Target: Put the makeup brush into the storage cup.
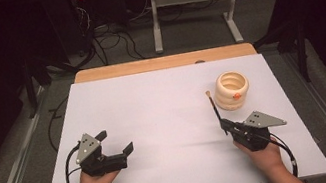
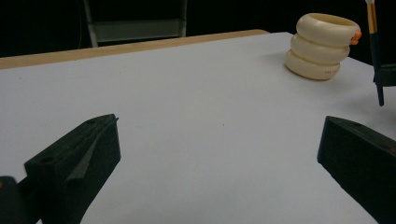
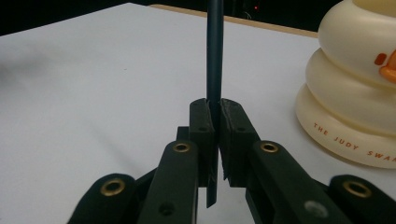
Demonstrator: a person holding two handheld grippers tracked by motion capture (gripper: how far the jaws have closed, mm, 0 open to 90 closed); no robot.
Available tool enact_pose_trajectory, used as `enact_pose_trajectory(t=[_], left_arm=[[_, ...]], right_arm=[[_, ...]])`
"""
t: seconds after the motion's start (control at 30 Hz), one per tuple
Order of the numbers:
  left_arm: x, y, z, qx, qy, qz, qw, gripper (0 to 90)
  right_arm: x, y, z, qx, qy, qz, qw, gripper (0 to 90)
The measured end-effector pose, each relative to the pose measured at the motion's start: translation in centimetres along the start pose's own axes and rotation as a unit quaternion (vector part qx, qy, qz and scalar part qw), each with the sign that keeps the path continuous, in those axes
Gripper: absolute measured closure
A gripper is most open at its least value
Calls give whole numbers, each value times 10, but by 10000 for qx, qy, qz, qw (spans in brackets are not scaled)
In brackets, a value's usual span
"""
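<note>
One table (image 1: 166, 121) is seen, covered by a single white sheet, with a strip of bare wood at its far edge. On it one cream-coloured holder (image 1: 232, 90) is stood, built of three stacked rings, open at the top and marked with a small orange figure on its side; it is placed on the right half of the table, toward the far edge. Two claws are counted, one in each of the person's hands, both near the table's near edge and well apart from each other. One paintbrush (image 1: 215, 111) is counted: a thin dark handle with a metal band and a pale tip.

The left claw (image 1: 116, 141) is held released, its jaws spread wide; nothing is gripped between them, and only bare white sheet is seen in the gap in the left gripper view.

The right claw (image 3: 214, 140) is clenched on the paintbrush, the dark handle being pinched between the two pads near its lower end. The paintbrush is held upright, just beside the holder, with its tip pointed toward the table's far edge.
</note>
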State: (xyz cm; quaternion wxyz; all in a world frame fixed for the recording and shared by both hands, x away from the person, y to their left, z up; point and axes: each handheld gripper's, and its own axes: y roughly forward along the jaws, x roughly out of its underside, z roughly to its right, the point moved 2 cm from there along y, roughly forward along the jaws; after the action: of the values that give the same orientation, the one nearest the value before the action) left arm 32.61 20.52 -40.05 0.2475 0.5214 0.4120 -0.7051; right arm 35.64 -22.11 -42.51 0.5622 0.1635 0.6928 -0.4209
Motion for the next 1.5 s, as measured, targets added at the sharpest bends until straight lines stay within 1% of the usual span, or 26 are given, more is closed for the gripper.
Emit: enact_pose_trajectory(t=[0.03,0.07,0.1,0.3,0.33,0.37,0.4,0.43,0.47,0.53,0.57,0.63,0.67,0.7,0.8,0.83,0.9,1.03,1.2,1.23,1.27,1.3,1.33,1.43,1.5], left_arm=[[-3,2,1,6,15,-5,10000,0],[-3,2,1,6,15,-5,10000,0],[-7,5,3,6,76,-14,10000,0],[-16,15,8,55,104,-19,9999,0],[-18,17,9,66,109,-27,9999,0],[-20,22,12,90,158,-50,9998,0],[-20,22,12,90,158,-50,9998,0],[-23,27,14,118,185,-38,9998,0],[-23,27,14,118,185,-38,9998,0],[-25,31,17,146,194,-13,9997,0],[-28,36,20,190,211,-11,9996,0],[-29,39,21,217,217,-23,9995,0],[-31,45,24,237,262,-63,9994,0],[-31,45,24,237,262,-63,9994,0],[-31,54,27,260,248,-88,9993,0],[-31,60,30,284,234,-104,9993,0],[-30,65,34,342,173,-123,9992,0],[-27,71,42,469,141,-101,9987,0],[-24,71,46,560,200,-83,9982,0],[-22,70,48,627,170,-63,9979,1],[-22,70,48,627,170,-63,9979,1],[-18,70,48,675,108,-89,9976,2],[-17,71,49,684,143,-134,9975,2],[-15,72,51,656,259,-150,9974,3],[-13,72,51,675,266,-150,9973,11]], right_arm=[[0,0,0,-3,-33,3,10000,866],[0,0,0,-3,-33,3,10000,866],[0,0,0,2,-14,-8,10000,866],[0,0,0,21,-27,2,10000,866],[0,0,0,19,-20,2,10000,866],[0,-1,0,20,-7,-7,10000,866],[0,-1,0,20,-7,-7,10000,866],[0,-1,0,17,-14,-7,10000,866],[0,-1,0,23,-31,-1,10000,866],[0,-1,0,13,-26,9,10000,866],[0,-1,0,13,-29,10,10000,866],[0,-1,0,28,-34,8,10000,866],[0,-1,0,25,-27,13,10000,866],[0,-1,0,20,-5,5,10000,866],[0,-1,0,7,-26,-5,10000,866],[0,-1,0,9,-30,1,10000,866],[0,-1,0,21,-39,13,10000,866],[0,-1,0,21,-31,12,10000,866],[0,-1,0,28,-83,20,10000,866],[0,-1,-1,37,-74,23,10000,866],[0,-1,-1,37,-74,23,10000,866],[0,-1,0,26,-91,23,10000,866],[0,-1,-1,2,-84,6,10000,866],[-1,-1,-1,-8,-97,24,9999,866],[-1,-1,-2,-8,-119,51,9999,866]])
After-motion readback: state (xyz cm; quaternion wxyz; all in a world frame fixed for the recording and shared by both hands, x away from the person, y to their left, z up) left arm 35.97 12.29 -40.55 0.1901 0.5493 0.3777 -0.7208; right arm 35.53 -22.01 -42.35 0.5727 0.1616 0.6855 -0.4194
